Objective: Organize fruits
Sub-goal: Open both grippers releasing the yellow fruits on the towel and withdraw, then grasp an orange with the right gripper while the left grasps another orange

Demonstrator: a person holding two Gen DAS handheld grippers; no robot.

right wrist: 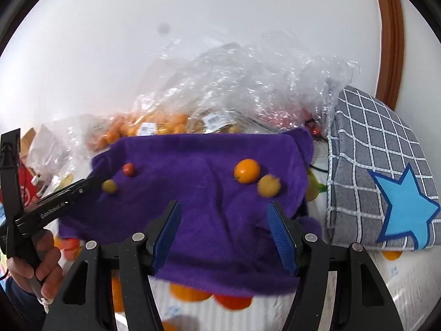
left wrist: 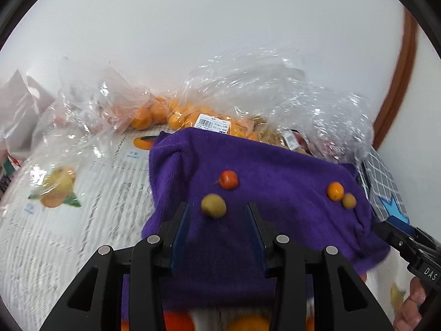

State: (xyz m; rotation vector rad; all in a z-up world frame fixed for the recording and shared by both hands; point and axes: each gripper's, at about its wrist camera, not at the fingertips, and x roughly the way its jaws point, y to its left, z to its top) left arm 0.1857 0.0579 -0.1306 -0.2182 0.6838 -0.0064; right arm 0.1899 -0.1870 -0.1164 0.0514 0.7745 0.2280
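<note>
Four small fruits lie on the purple towel (left wrist: 275,220): yellow-green fruit (left wrist: 213,206) just ahead of the left gripper (left wrist: 217,215), between its spread fingers; red fruit (left wrist: 228,179) just beyond. Orange fruit (right wrist: 246,171) and yellow fruit (right wrist: 268,185), touching, sit ahead of the right gripper (right wrist: 224,220), also spread and empty. Judgement: advance left until the fingers straddle the fruit's widest part, close gently; soft cloth may let it roll

Bagged fruit (right wrist: 154,127) blurred behind crinkled plastic; label text (left wrist: 212,123) too small to read.
</note>
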